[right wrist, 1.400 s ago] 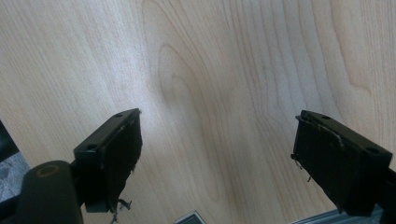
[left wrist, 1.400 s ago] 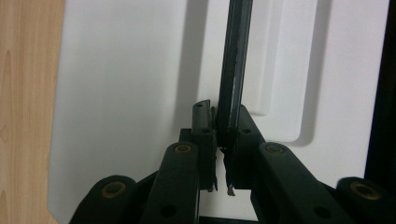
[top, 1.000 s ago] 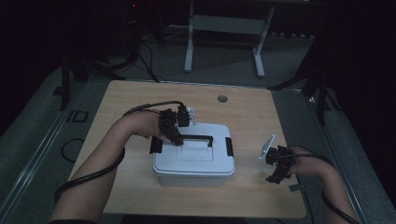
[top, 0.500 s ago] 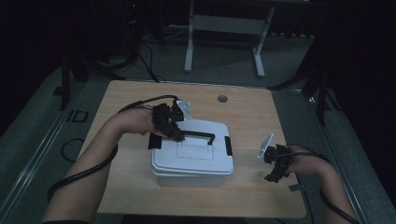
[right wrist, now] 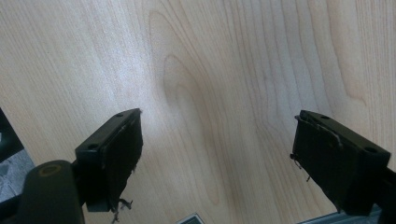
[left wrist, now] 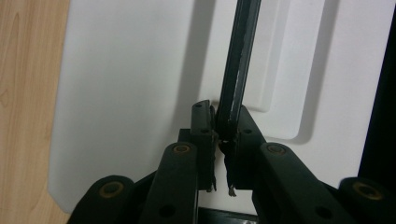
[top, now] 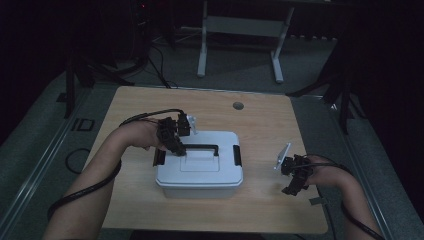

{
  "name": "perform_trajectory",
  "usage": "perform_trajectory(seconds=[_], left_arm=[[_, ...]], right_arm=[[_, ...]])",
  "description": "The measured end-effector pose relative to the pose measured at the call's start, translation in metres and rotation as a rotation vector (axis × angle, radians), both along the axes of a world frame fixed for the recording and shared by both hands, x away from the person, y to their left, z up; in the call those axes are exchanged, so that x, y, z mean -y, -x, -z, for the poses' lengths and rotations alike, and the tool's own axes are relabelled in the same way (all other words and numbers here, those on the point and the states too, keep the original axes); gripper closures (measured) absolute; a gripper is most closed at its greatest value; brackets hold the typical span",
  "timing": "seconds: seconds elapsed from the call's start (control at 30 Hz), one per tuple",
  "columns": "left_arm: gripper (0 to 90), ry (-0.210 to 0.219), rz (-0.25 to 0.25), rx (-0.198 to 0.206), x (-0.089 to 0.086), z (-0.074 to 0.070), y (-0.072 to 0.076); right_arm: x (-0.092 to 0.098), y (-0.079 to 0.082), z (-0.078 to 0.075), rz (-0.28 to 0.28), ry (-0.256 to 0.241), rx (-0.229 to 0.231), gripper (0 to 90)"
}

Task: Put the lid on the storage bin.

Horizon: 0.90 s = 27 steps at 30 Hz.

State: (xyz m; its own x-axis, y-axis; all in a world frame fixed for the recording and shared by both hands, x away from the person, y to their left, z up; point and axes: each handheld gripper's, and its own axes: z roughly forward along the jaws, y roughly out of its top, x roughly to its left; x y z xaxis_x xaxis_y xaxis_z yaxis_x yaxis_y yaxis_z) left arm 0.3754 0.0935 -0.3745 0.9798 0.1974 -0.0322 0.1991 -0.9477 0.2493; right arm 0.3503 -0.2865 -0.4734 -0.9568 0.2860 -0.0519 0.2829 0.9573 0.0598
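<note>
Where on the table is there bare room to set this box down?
Bare wood lies behind the white lidded plastic box, toward the round grommet hole, and along the wooden table front-left edge. The box's right flank is crowded: the open right gripper hovers there. The left gripper clamps the black handle.

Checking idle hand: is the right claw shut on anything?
No. The right claw is wide open over the bare wooden table, with nothing between its jaws.

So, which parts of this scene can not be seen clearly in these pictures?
- Inside of the white box: hidden in the high view by its shut lid.
- Far end of the black handle: cut off by the top edge of the left gripper view.
- Small round thing on the table: too small and dark in the high view to name.
</note>
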Motion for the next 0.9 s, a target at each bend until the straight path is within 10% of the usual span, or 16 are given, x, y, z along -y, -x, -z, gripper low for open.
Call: perform_trajectory(seconds=[0.43, 0.9], left_arm=[[16.6, 0.040, -0.052, 0.030, -0.009, -0.007, -0.002], [5.7, 0.106, -0.043, 0.120, -0.030, -0.004, 0.002]], right_arm=[[-0.002, -0.004, -0.003, -0.001, -0.019, 0.027, 15.4], [-0.008, -0.010, -0.011, 0.004, -0.064, 0.090, 13.9]])
